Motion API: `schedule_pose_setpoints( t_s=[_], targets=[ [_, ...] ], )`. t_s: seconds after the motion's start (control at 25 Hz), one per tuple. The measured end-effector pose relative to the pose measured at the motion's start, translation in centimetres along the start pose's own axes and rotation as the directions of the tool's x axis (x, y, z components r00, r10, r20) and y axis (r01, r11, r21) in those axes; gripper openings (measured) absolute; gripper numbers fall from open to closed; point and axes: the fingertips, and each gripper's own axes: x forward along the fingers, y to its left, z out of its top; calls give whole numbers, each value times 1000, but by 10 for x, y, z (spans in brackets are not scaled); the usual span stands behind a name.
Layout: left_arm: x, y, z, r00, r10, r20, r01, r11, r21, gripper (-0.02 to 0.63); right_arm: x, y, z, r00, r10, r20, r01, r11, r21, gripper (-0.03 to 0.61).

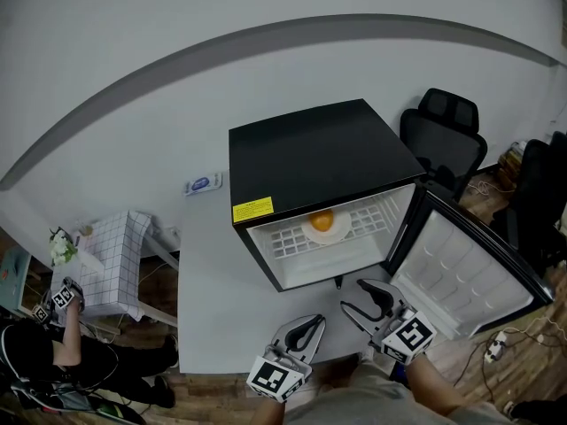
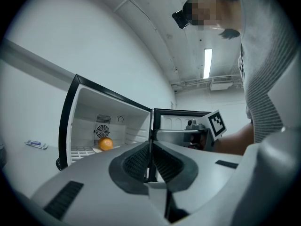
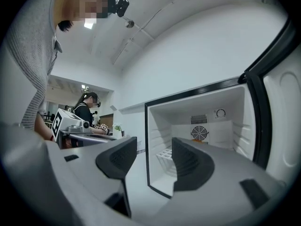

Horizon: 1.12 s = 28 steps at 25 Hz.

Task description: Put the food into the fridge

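A black mini fridge (image 1: 319,158) stands on the white floor panel with its door (image 1: 469,277) swung open to the right. Inside it, an orange (image 1: 322,220) rests on a white plate (image 1: 310,234) on the wire shelf. In the left gripper view the orange (image 2: 106,144) shows in front of the rear fan. My left gripper (image 1: 312,324) is in front of the fridge, shut with nothing between its jaws (image 2: 150,161). My right gripper (image 1: 354,295) is beside it, just below the fridge's opening, open and empty (image 3: 155,161). Its right jaw hides most of the orange in its own view.
A black office chair (image 1: 443,135) stands behind the fridge on the right. At the left are a small table with a checked cloth (image 1: 111,264) and a seated person (image 1: 53,348). A small blue and white packet (image 1: 202,184) lies left of the fridge. Cables lie at the lower right.
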Motion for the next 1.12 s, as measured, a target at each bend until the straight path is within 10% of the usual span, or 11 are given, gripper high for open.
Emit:
schedule_pose_setpoints(
  t_s=[1.12],
  targets=[
    [4,3,-3,1000,-6,14,6,1000,-2,12,67,-87,-33,976,-193,-104,190,981,-38,252]
  ],
)
